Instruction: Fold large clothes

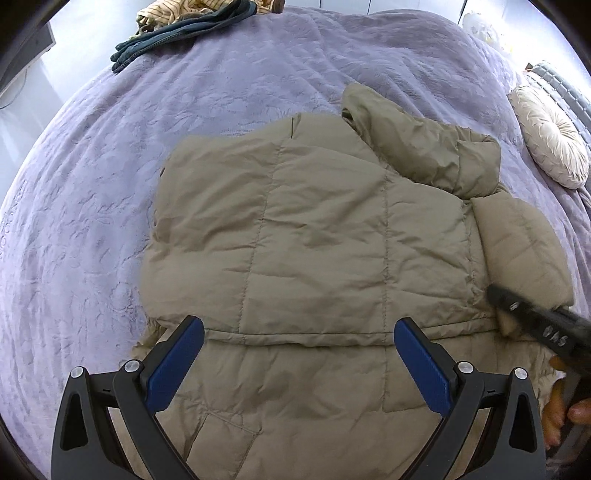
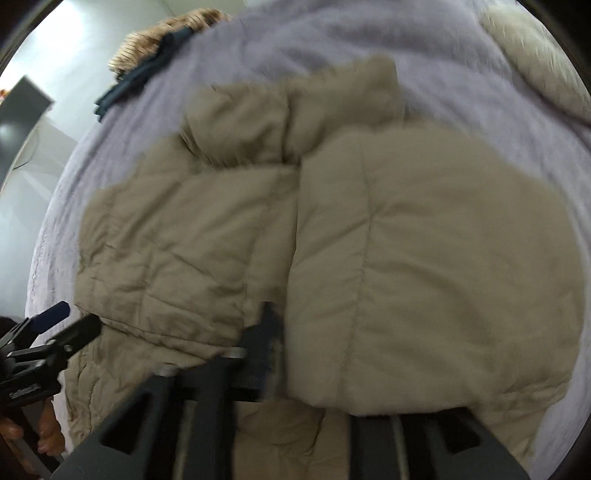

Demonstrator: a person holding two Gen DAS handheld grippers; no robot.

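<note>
Left gripper (image 1: 299, 354) gapes empty above the khaki quilted puffer jacket (image 1: 314, 236) – dark teal clothes (image 1: 177, 33) far ahead; right gripper (image 2: 332, 317), blurred, unclear.

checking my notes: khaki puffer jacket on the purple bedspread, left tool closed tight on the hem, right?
Not quite. The left tool is open, its blue pads apart above the khaki puffer jacket, gripping nothing; the left wrist view shows it. The jacket does lie on the purple bedspread.

Left tool (image 1: 298, 354) open above khaki puffer jacket (image 1: 314, 240) on lavender bedspread (image 1: 110, 166).
</note>
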